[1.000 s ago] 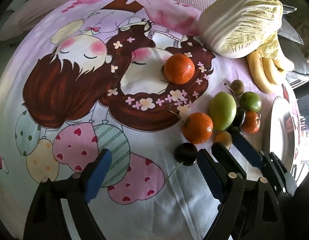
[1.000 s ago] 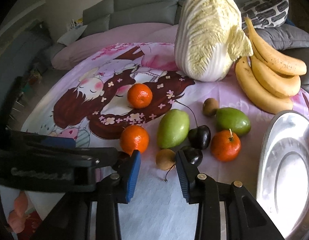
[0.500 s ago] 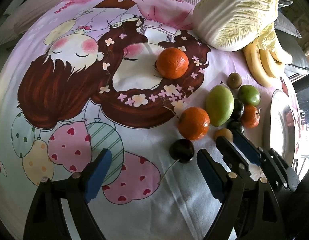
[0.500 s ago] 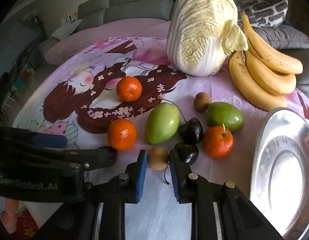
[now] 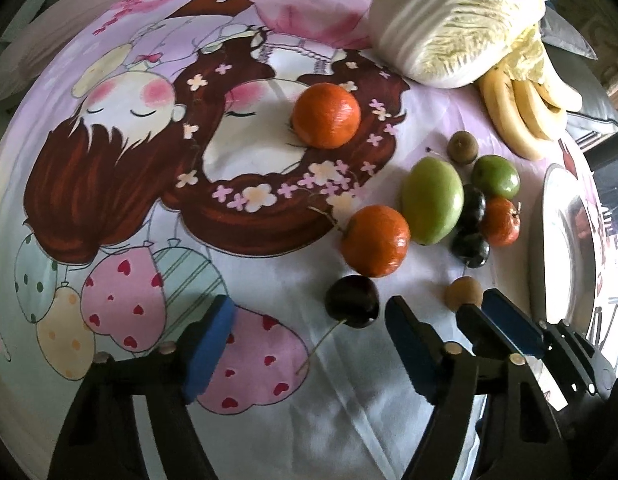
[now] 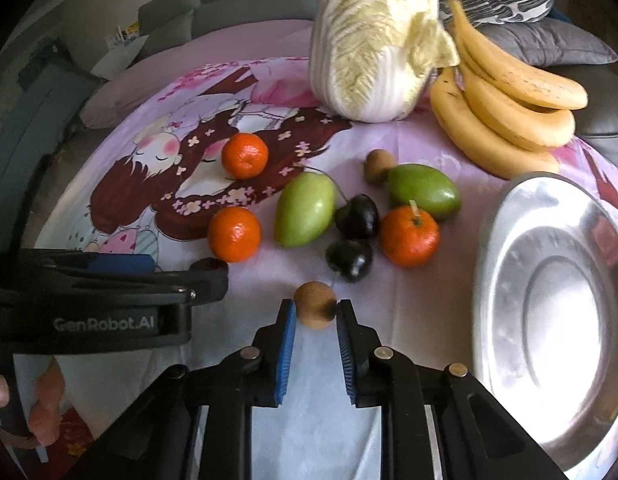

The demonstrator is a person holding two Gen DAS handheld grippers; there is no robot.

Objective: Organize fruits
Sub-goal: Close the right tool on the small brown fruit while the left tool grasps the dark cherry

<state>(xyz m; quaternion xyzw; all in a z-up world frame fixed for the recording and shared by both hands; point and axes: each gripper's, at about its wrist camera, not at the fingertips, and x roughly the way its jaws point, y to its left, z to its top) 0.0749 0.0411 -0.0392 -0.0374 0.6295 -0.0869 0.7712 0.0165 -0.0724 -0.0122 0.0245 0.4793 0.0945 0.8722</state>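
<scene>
The right gripper had its blue fingers closed in on a small brown fruit, a pad touching each side near the tips, though whether it had left the cartoon-printed bedsheet I could not tell. The left gripper hung wide open and held nothing, with a dark cherry lying just ahead between its fingers. The silver plate sat bare off to the right, near the fruit. To my eye the step was carrying that little fruit across to the plate, and doing it well meant keeping the squeeze gentle, since so round a thing held near the tips could pop out, lifting straight up clear of the two cherries just beyond, and setting it low in the plate's middle so it would not roll.
</scene>
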